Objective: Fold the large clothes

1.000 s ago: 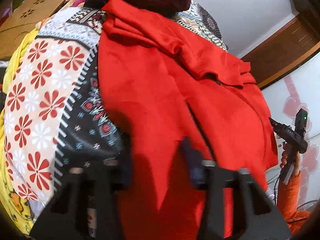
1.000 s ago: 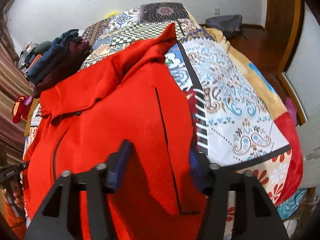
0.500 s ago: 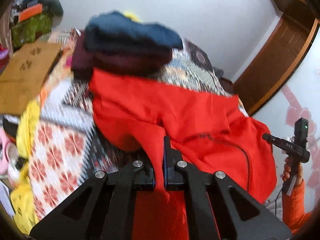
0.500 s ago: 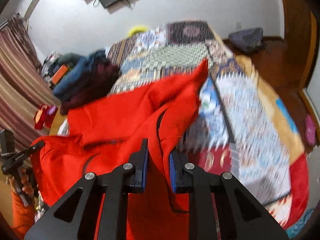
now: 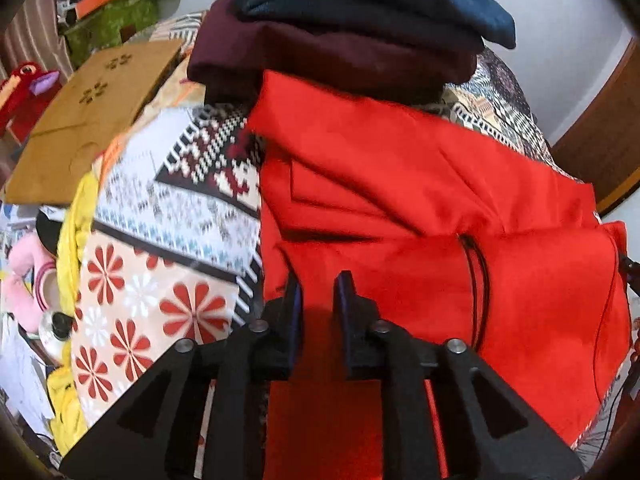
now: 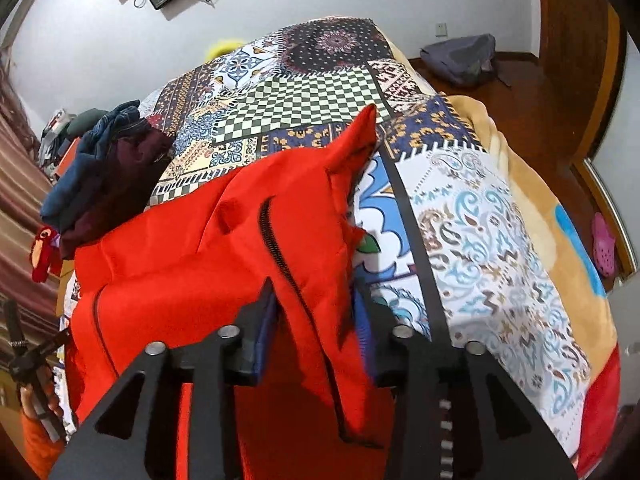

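A red zip-up jacket [image 5: 400, 200] lies on the patchwork bedspread [image 5: 180, 220], its near part folded over onto the rest. My left gripper [image 5: 318, 296] hovers over the folded edge with its jaws opening. Red cloth shows under the gap and the pads do not press on it. In the right wrist view the jacket [image 6: 200, 248] bulges up in a thick fold with the black zipper [image 6: 280, 248] on it. That fold sits between the opening jaws of my right gripper [image 6: 314, 308]. At the far left of that view a hand carries the left gripper [image 6: 24, 352].
Folded dark blue and maroon clothes [image 5: 340, 40] are stacked just beyond the jacket. A brown cardboard box [image 5: 92, 120] and a pink plush toy [image 5: 28, 280] lie to the left. A bag [image 6: 460, 60] and a pink slipper [image 6: 602, 248] are on the wooden floor.
Both grippers shut on the jacket's near edge, carried it away over the bed and folded it onto itself. Now both sets of jaws have parted again.
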`<state>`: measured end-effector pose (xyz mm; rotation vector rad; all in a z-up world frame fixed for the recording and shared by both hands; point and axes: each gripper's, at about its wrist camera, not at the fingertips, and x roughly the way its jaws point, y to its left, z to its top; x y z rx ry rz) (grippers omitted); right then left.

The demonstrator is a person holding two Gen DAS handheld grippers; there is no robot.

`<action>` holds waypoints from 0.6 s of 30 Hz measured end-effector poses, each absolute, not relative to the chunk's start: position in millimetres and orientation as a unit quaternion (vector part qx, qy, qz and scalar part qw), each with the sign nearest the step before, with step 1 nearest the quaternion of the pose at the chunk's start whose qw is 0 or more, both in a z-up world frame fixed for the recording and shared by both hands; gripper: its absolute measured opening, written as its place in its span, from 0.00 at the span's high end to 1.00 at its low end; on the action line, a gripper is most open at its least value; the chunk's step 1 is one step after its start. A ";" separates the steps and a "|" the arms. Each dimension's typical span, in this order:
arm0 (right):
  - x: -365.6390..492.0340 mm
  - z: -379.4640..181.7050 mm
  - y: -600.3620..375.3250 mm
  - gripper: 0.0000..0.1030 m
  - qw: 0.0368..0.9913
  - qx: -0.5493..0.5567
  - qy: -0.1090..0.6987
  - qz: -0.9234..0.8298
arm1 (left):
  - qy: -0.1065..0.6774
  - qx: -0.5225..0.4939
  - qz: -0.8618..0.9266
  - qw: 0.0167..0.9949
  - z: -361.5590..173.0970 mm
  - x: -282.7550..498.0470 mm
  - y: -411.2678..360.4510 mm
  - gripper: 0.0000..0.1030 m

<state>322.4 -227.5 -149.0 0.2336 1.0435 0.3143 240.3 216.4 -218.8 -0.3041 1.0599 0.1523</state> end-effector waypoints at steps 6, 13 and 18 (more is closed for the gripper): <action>300.2 -133.5 -246.0 0.54 0.852 0.098 0.492 0.149 | 0.483 -0.118 0.074 0.864 -194.8 211.2 218.4 0.43; 277.5 -151.1 -259.8 0.49 0.833 0.109 0.523 0.143 | 0.496 -0.137 0.057 0.855 -193.6 173.4 216.6 0.37; 258.6 -152.3 -257.7 0.44 0.834 0.100 0.521 0.150 | 0.527 -0.170 0.035 0.832 -219.4 151.2 208.0 0.37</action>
